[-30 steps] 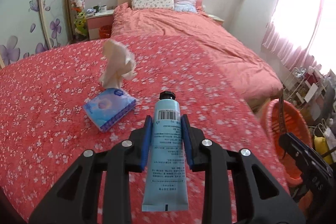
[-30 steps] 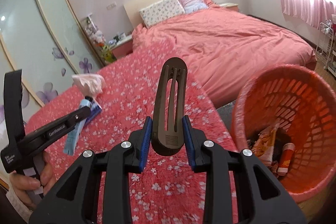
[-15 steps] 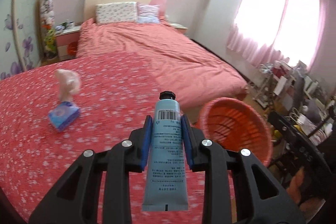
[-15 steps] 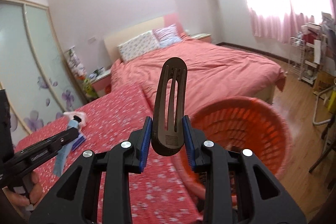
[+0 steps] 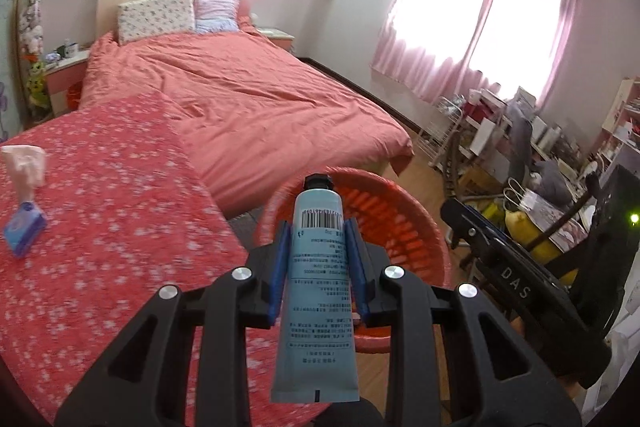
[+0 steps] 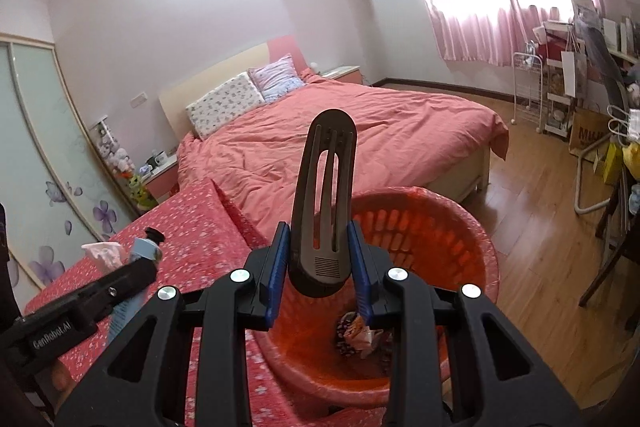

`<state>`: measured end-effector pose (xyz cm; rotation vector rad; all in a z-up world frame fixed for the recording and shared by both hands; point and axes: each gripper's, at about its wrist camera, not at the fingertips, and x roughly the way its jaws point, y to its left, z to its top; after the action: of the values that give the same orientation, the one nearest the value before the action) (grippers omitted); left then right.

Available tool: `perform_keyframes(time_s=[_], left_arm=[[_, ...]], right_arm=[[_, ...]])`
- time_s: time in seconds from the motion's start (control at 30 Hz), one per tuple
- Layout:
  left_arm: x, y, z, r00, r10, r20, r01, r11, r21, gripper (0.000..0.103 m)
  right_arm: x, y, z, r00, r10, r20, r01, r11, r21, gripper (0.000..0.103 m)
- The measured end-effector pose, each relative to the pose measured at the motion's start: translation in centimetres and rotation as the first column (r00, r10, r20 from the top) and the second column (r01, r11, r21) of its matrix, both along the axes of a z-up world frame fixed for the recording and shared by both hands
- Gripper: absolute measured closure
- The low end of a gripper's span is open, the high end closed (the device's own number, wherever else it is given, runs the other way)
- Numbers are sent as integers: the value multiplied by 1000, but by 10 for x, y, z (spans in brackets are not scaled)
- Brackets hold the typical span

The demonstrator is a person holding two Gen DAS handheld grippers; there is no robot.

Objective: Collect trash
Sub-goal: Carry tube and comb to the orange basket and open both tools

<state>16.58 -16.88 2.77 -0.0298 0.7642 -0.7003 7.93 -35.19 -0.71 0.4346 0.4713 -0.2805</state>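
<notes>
A bed (image 6: 360, 143) under a plain salmon quilt fills the room behind the orange basket (image 6: 476, 247), with two pillows (image 5: 156, 15) at its headboard far beyond the basket. A flower-print red cover (image 5: 104, 211) spreads to the left of the basket, pink curtains (image 5: 480, 23) hang over bright windows to the right of it, and wood floor (image 6: 532, 227) runs past its right side. The basket stands on the floor against the print cover's edge; wrappers (image 6: 360, 337) lie in its bottom, partly hidden. The left tool (image 5: 318, 267) is clamped on a pale blue tube (image 5: 318, 295), cap forward over the basket's near rim. The right tool (image 6: 320, 267) is closed around a dark slotted hair clip (image 6: 326, 203) above the basket's mouth. Far left of the basket, a blue tissue pack (image 5: 25, 233) with a pink tissue (image 5: 24, 163) lies on the print cover, blurred.
</notes>
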Motion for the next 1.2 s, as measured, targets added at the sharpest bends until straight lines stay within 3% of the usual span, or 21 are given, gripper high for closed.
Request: perform_keyframes(time_s=[0.27, 0.4, 0.47, 0.53, 0.63, 0.97, 1.1, 1.2], left_arm=[[13, -41, -25, 998, -55, -42, 55, 998, 15, 75], [22, -61, -43, 995, -68, -74, 72, 996, 48, 74], [28, -66, -53, 994, -65, -90, 71, 995, 64, 69], [34, -66, -59, 993, -58, -101, 66, 995, 74, 55], [39, -64, -66, 994, -35, -104, 45, 994, 102, 54], [51, 15, -70, 993, 113, -42, -102, 973, 206, 47], [60, 67, -66, 976, 219, 3, -213, 945, 249, 38], [70, 111, -64, 950, 308, 50, -309, 906, 288, 33]], right_arm=[[3, -21, -11, 1000, -16, -11, 16, 999, 37, 73], [9, -35, -21, 1000, -10, -24, 13, 995, 100, 73], [11, -42, -27, 999, -11, -37, 16, 991, 136, 72], [12, -45, -31, 999, -17, -51, 25, 989, 146, 64], [11, -44, -35, 997, -24, -68, 34, 989, 147, 61], [14, -20, -33, 993, 7, -119, 5, 995, 102, 61], [16, -10, -32, 991, 36, -132, -24, 995, 93, 61], [21, 2, -31, 988, 63, -142, -51, 995, 86, 61]])
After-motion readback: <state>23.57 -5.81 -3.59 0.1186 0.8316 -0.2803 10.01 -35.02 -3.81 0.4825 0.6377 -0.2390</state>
